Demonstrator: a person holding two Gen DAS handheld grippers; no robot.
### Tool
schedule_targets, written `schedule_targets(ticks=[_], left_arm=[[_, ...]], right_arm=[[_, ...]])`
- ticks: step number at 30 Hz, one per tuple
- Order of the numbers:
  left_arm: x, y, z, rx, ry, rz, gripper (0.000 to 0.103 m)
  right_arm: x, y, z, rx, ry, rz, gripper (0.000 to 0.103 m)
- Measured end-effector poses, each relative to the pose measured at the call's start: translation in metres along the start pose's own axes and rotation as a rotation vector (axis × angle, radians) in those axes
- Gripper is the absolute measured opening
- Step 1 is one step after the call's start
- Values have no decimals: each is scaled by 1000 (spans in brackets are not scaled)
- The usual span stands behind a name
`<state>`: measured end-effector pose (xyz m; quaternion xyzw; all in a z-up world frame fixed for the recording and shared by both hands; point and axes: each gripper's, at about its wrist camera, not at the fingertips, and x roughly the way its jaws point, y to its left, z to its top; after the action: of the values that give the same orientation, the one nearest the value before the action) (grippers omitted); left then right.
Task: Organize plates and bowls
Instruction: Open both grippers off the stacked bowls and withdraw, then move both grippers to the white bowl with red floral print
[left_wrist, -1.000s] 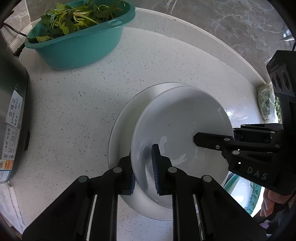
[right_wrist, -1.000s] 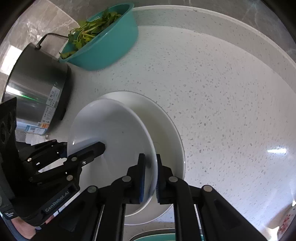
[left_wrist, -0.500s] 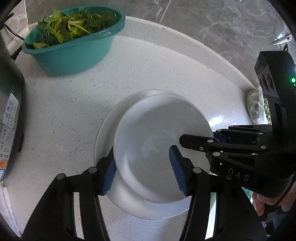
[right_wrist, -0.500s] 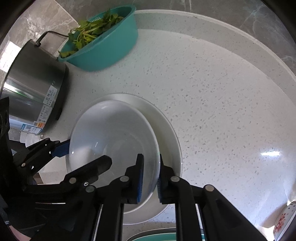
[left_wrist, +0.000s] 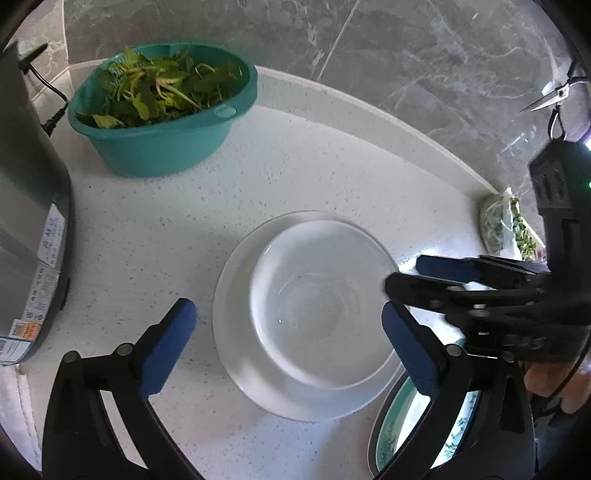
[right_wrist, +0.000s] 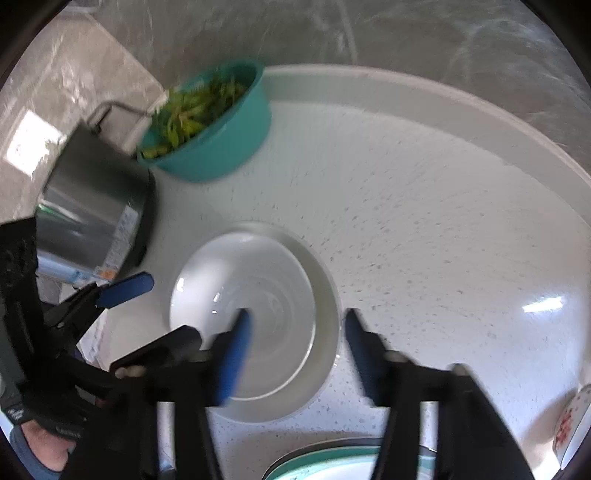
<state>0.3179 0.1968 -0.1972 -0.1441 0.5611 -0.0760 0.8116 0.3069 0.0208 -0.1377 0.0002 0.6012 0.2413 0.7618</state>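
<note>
White bowl (left_wrist: 317, 299) nested in white plate (left_wrist: 231, 332), both grippers' (left_wrist: 288, 328) (right_wrist: 299, 354) jaws spread wide, grasping nothing.

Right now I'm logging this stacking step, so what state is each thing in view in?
Shallow white bowl: upright, empty, released, nested on plate.
Wide white plate: flat on counter beneath bowl.
Left gripper: open, holding nothing.
Right gripper: open, holding nothing.
Teal plastic basin: upright, filled with leafy greens.
Steel pot: upright beside basin.
</note>
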Motion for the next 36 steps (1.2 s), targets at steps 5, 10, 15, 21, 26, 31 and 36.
schedule_targets(ticks=[5,10,15,21,26,31,36], left_arm=[[-30,-17,1,18,-66,-57,102],[-43,-47,4,94,-135,-142,103],[-39,-103,14,170,-80,-204,103],[-21,-181,28,224,-14,-240,103],[16,-256,38,298,79,-223,103],[62,-345,27,443,141,-209,103],[117,-403,3,538,189,-127,103]], right_arm=[[-43,-15,-14,79,-116,128,79],[-84,-59,-50,239,-256,316,89],[-138,-138,-111,438,-445,325,101],[-196,-243,-190,672,-570,156,101],[-223,-312,-241,810,-593,81,93],[-221,-345,-253,810,-507,27,80],[-205,-364,-248,739,-412,15,72]])
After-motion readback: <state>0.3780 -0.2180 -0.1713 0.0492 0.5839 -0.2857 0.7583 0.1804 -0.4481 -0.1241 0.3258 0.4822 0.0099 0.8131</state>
